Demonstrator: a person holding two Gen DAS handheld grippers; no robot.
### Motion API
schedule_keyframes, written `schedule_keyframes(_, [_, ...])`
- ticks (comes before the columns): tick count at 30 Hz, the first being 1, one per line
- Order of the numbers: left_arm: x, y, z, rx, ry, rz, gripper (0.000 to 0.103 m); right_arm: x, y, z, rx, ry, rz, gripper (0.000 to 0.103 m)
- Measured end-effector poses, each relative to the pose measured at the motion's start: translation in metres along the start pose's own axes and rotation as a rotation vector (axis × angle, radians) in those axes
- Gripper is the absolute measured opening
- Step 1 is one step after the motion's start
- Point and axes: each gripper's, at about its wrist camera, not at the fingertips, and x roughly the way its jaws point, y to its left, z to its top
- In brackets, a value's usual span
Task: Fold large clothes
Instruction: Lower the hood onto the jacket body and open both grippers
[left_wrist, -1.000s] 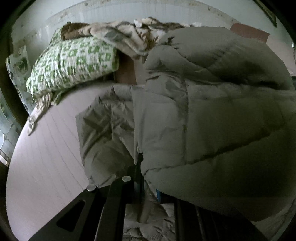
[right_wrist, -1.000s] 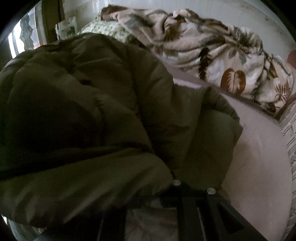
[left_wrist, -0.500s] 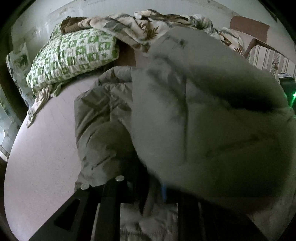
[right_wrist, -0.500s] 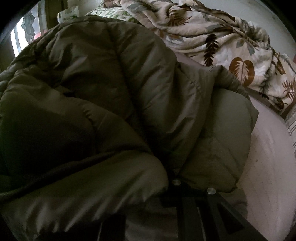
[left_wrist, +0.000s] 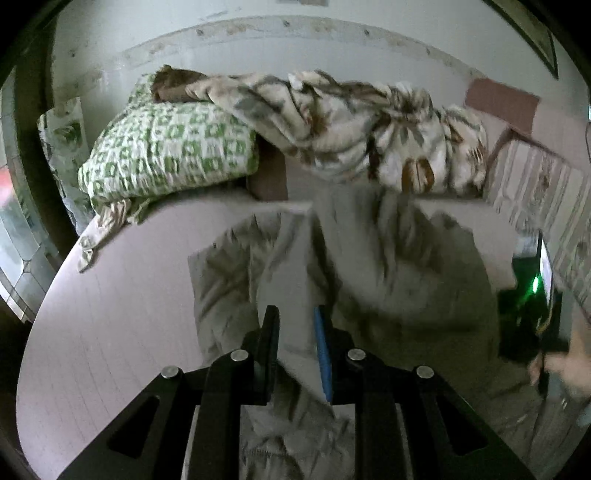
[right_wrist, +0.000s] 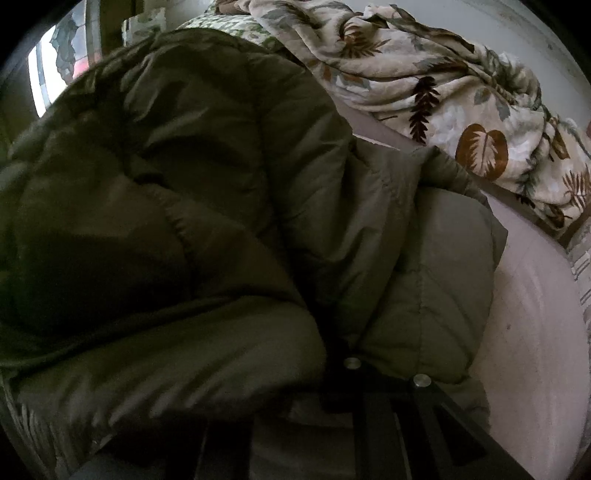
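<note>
A large olive-grey quilted jacket (left_wrist: 388, 295) lies crumpled on the bed's pink sheet (left_wrist: 110, 332). In the left wrist view my left gripper (left_wrist: 295, 321) hovers over the jacket's left part with its jaws slightly apart; fabric shows in the gap below, but the pads do not press on it. In the right wrist view the jacket (right_wrist: 221, 203) bulges up close and covers most of my right gripper (right_wrist: 325, 354), whose fingertips are buried in a fold and shut on it. At the far right of the left view, a hand (left_wrist: 565, 365) holds that right gripper.
A green-and-white pillow (left_wrist: 170, 155) and a leaf-print blanket (left_wrist: 369, 129) lie along the head of the bed by the wall. The blanket (right_wrist: 443, 92) is at the upper right in the right view, with bare sheet (right_wrist: 535, 350) beside the jacket. A window (right_wrist: 48, 74) is at the left.
The left gripper has let go of the jacket and risen; the raised fold has dropped flat onto the bed. The right gripper has sunk a little, still buried in the fabric.
</note>
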Motion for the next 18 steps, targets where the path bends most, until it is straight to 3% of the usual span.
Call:
schedule_keyframes(3, [-0.002,0.004,0.013,-0.051,-0.031,-0.029,0.02,-0.003,0.0,-0.003,-0.01,-0.004,0.014,0.013])
schedule_keyframes(6, [0.019,-0.01,0.015,-0.021,0.034,-0.04,0.02,-0.002,-0.003,-0.003,-0.013,-0.007,0.03,0.012])
schedule_keyframes(8, [0.04,-0.02,0.009,0.005,0.093,-0.054,0.02,-0.002,-0.006,-0.003,-0.014,-0.012,0.036,0.012])
schedule_keyframes(12, [0.094,-0.035,-0.022,0.017,0.301,-0.088,0.02,-0.008,-0.005,-0.008,-0.015,-0.028,0.04,0.014])
schedule_keyframes(17, [0.098,-0.039,-0.034,0.029,0.294,-0.081,0.02,-0.027,-0.009,-0.009,-0.068,-0.029,0.021,0.02])
schedule_keyframes(18, [0.099,-0.037,-0.034,0.022,0.298,-0.088,0.02,-0.033,-0.009,-0.009,-0.079,-0.022,0.024,0.028])
